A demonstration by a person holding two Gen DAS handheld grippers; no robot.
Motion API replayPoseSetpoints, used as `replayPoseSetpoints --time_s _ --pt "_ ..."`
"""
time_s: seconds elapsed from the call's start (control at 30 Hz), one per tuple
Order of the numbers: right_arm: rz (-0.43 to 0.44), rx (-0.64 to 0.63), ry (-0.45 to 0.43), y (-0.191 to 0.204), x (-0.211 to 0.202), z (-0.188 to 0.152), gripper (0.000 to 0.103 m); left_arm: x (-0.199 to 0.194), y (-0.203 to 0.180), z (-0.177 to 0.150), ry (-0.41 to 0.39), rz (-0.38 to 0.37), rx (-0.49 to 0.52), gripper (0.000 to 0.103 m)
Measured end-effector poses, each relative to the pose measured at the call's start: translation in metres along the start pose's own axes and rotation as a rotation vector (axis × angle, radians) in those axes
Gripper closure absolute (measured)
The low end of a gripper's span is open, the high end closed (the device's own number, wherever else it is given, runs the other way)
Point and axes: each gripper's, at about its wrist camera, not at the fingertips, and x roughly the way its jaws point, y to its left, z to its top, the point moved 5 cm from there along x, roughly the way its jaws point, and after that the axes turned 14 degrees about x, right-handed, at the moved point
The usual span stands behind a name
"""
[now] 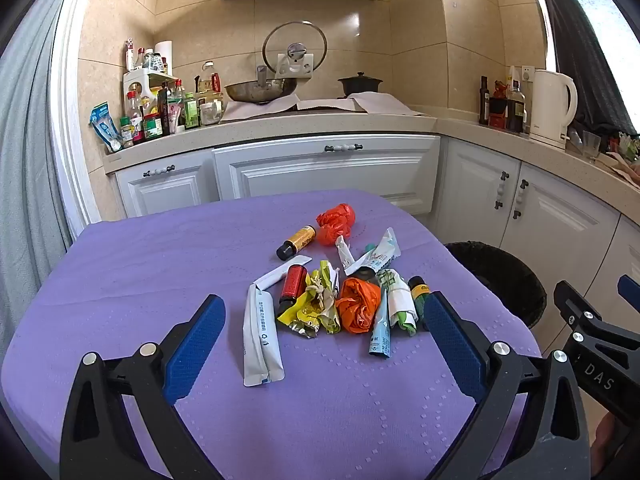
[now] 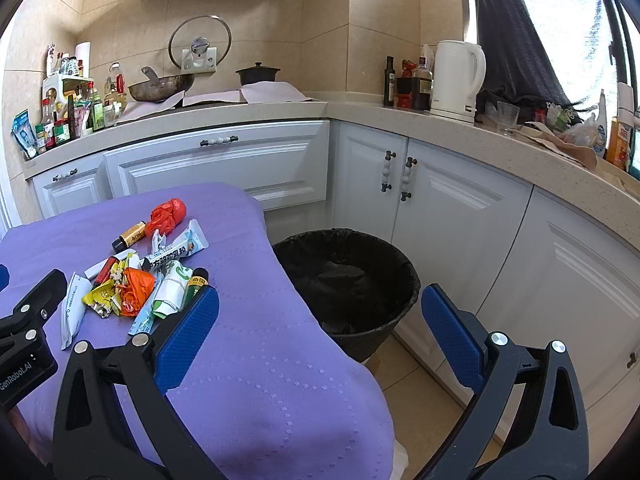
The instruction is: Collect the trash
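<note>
while tongs [image 1: 324, 344] gape, trash [image 1: 340, 288] waits.

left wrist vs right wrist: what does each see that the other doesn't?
Left wrist only: the full width of the purple tablecloth, with the trash pile centred between the open left tongs, and a grey curtain at the left edge.

Right wrist only: the whole black-lined bin on the floor beside the table, the floor tiles, and clutter by the window. The open right tongs frame the bin.

Both: the pile, the stove with the wok, the white kettle, and white cabinets.
</note>
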Motion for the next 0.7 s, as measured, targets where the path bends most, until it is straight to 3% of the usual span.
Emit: replayPoseSetpoints --time_s 0.7 --pt "-0.001 -0.002 0.002 0.0036 0.0005 -0.0027 0.004 -0.0005 0.0006 -0.0011 -0.001 0.0 0.002 0.006"
